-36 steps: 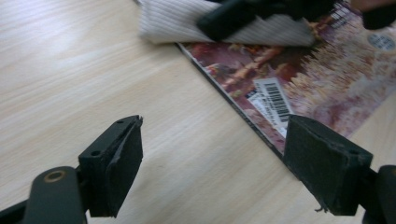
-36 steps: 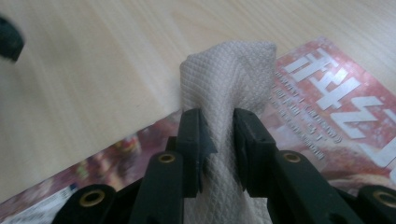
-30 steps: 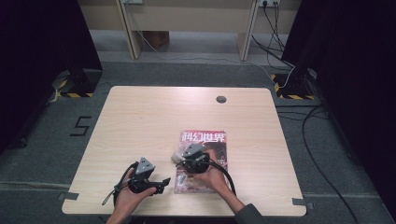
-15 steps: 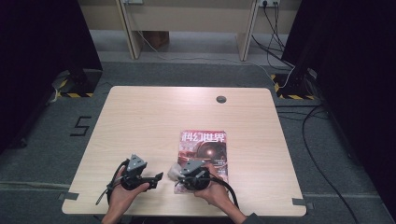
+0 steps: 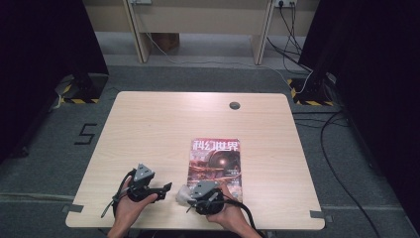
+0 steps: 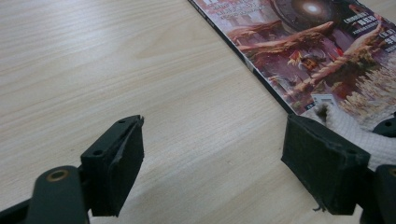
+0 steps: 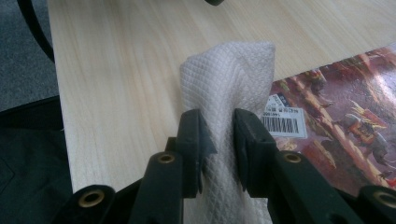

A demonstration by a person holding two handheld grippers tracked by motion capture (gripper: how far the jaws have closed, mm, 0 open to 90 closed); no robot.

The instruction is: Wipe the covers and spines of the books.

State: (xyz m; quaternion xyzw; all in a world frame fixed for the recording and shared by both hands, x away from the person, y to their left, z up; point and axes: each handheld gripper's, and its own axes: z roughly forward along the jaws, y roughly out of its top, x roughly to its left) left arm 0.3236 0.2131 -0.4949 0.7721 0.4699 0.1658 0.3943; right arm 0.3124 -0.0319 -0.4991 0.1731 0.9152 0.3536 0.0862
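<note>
Pale smooth wood-grain table point(image 5: 148, 129), glossy paper magazine point(image 5: 218, 161), white waffle-textured cloth point(image 7: 224, 84), matt black fingers point(image 7: 191, 135).

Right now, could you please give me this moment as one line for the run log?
right gripper: shut on white cloth at magazine near corner | left gripper: open, over bare table | magazine: flat, closed
</note>
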